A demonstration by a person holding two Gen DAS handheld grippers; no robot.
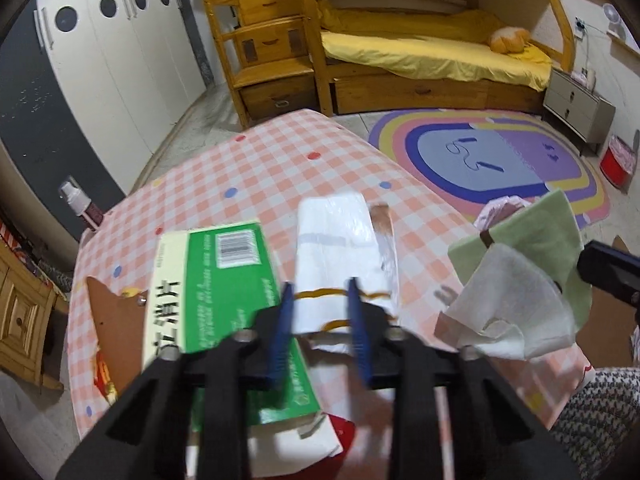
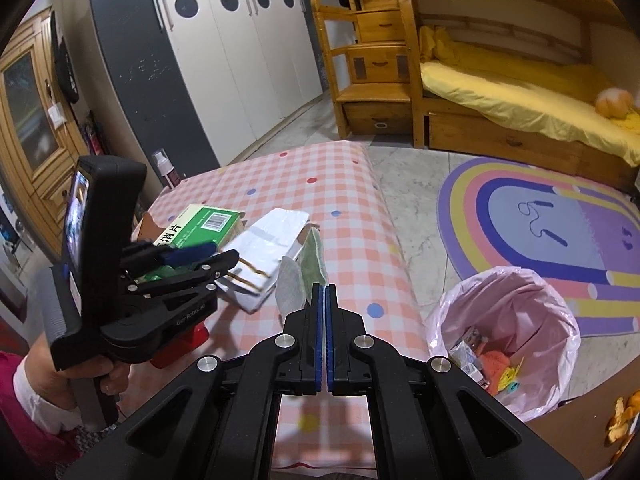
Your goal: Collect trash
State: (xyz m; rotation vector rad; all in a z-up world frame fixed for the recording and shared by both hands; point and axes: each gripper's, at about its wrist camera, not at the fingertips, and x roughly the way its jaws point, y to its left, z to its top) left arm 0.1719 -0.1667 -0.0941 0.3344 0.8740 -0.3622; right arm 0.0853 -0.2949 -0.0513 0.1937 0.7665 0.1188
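Note:
My left gripper (image 1: 318, 288) hovers low over a white plastic packet (image 1: 340, 240) on the pink-checked table (image 1: 280, 168). Its blue fingers stand a little apart, straddling the packet's near end with the brown loops. A green medicine box (image 1: 224, 280) lies just left of it. My right gripper (image 2: 324, 288) is shut on a green cloth (image 2: 314, 256) and a white tissue (image 2: 290, 284), holding them in the air above the table's right side. In the left wrist view the cloth (image 1: 532, 236) and tissue (image 1: 508, 304) hang at the right.
A bin with a pink liner (image 2: 504, 340) stands on the floor right of the table, with trash inside. A spray bottle (image 2: 166, 168) stands at the table's far left corner. Brown card (image 1: 116, 320) and a red item (image 1: 340, 436) lie near the front. Orange peel (image 2: 624, 420) sits at the far right.

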